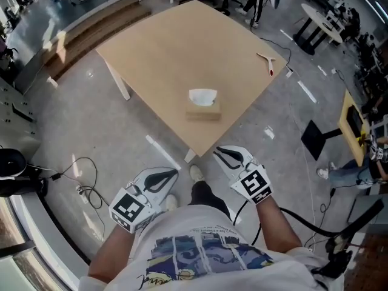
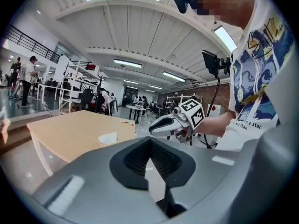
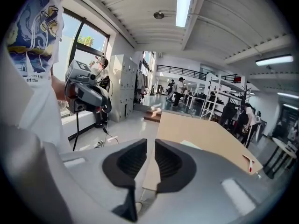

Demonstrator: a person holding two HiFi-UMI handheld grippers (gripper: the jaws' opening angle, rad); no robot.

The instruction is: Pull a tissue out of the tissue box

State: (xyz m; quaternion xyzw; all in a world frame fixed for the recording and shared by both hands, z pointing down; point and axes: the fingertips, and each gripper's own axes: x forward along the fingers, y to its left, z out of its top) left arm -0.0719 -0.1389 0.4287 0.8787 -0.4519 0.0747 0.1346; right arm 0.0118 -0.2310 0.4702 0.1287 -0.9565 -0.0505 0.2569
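Table, tissue box whole only overhead; left tongs closed, right tongs ajar

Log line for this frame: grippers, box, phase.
phase: pre-grasp | left gripper: shut, empty | right gripper: jaws slightly apart, empty | tissue box: on table, tissue sticking up, untouched

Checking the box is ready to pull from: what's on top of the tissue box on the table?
A white tissue sticks up from the top of the tissue box. It covers the opening, so the slot and any tissues inside cannot be seen.
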